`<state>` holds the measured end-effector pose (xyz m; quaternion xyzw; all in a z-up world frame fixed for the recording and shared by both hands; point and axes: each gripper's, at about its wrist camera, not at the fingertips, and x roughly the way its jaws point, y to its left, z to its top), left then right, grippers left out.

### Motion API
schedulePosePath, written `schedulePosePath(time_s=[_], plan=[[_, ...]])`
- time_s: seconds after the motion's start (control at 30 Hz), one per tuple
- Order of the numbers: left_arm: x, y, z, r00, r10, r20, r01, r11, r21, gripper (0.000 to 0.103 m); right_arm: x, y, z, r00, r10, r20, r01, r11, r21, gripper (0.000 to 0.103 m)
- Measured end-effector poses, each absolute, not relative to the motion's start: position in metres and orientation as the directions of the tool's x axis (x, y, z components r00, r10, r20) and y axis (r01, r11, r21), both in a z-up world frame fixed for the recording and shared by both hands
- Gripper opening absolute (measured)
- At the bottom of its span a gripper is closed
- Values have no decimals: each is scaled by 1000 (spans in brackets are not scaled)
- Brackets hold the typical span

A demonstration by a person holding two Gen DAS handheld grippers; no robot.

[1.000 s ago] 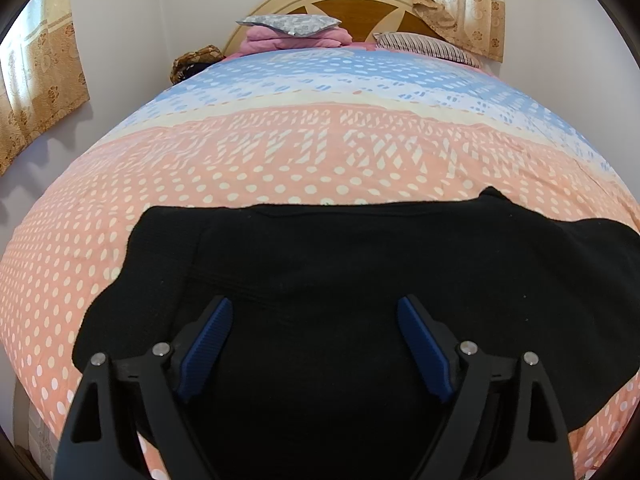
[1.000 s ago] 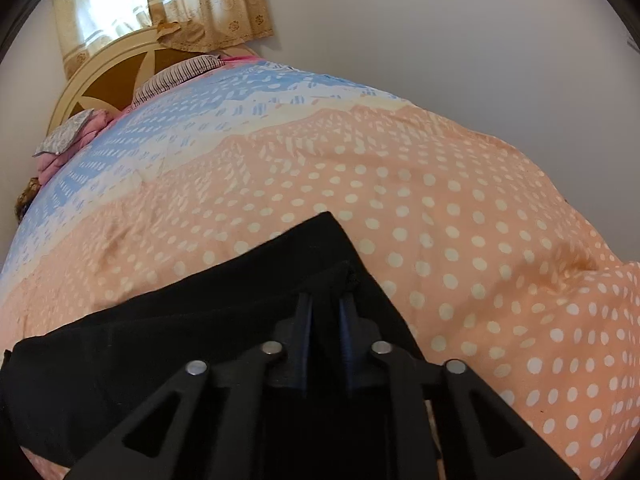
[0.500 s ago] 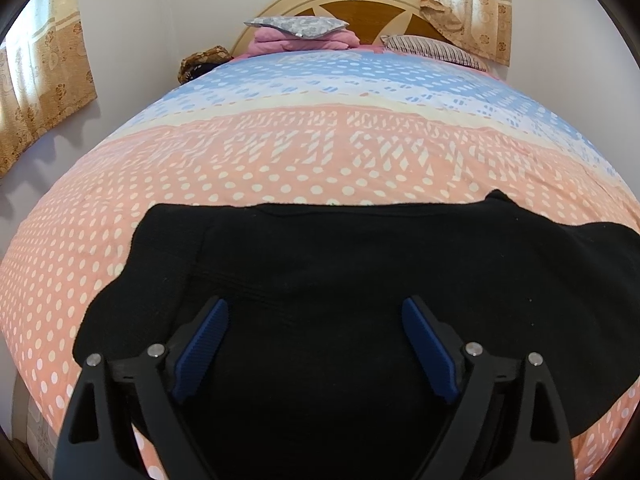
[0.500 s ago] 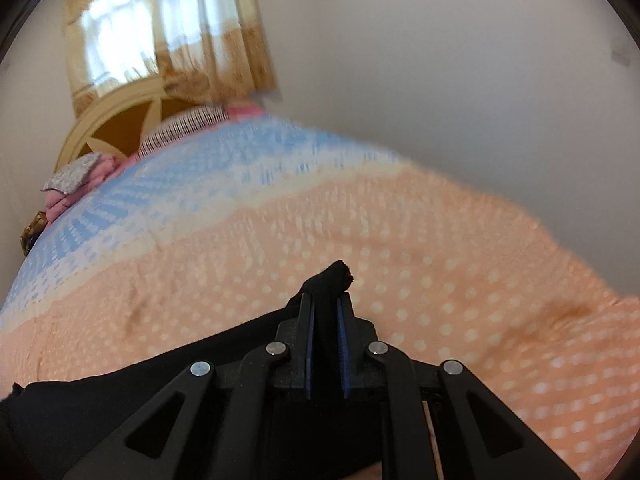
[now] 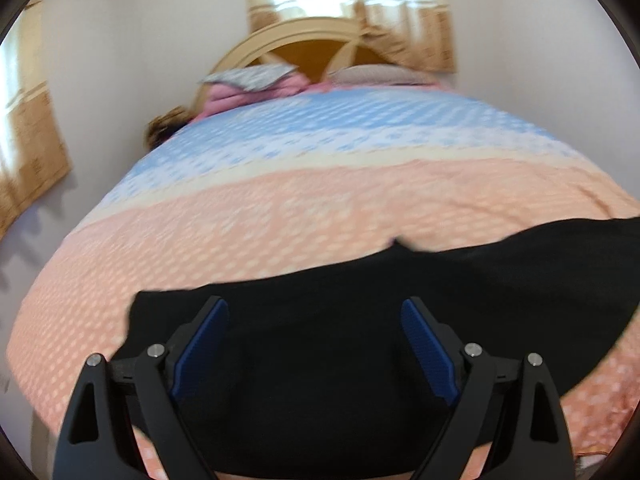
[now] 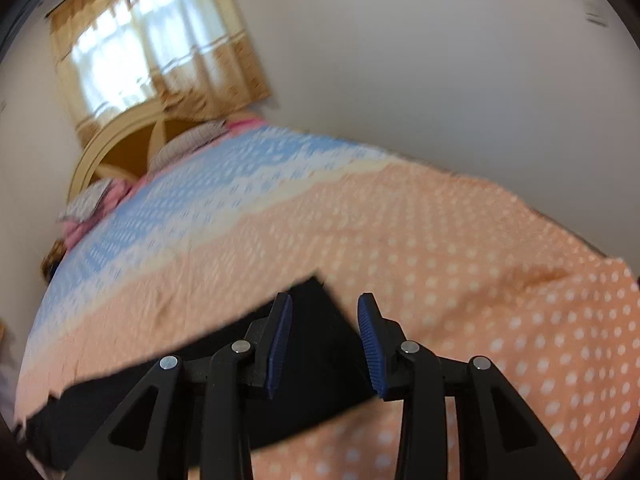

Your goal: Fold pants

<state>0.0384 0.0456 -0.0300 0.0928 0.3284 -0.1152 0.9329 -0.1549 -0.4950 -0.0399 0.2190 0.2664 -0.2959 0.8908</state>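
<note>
Two claws over the bed, neither gripping: left claw (image 5: 314,346) wide, nothing pinched; right claw (image 6: 325,334) partway apart and opening, pads clear of the cloth. Black pants (image 5: 360,344) lie flat on the near end of the spotted orange-and-blue bedspread (image 5: 320,200), one corner just past the right claw's tips. Pillows (image 5: 256,80), headboard (image 5: 320,40), curtained window (image 6: 152,52) at far end.

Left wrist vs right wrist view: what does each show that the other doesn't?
Left wrist only: the left gripper, fingers wide apart over the black pants, and a second curtain on the left wall. Right wrist only: the right gripper, its jaws opening and pinching nothing, above a pants corner; bare wall beside the bed. Both: pants, dotted bedspread, headboard, pillows.
</note>
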Motion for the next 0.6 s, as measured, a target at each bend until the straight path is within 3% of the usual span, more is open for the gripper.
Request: schedulePosePath(time_s=[0.13, 0.2, 0.33, 0.4, 0.6], plan=[[32, 26, -33, 708, -256, -658, 366, 930, 32, 91, -142, -486, -75, 650, -323, -688, 607, 765, 214, 36], [28, 19, -38, 684, -273, -676, 394, 918, 29, 91, -138, -496, -105, 553, -301, -777, 661, 726, 189, 36], [26, 14, -55, 650, -230, -724, 392, 918, 61, 91, -154, -501, -104, 588, -277, -760, 666, 699, 261, 35], [28, 18, -58, 635, -223, -740, 379, 924, 47, 91, -160, -499, -100, 571, -317, -758, 685, 692, 227, 36], [17, 10, -44, 656, -284, -700, 408, 913, 12, 91, -193, -519, -77, 680, -358, -639, 692, 602, 399, 36]])
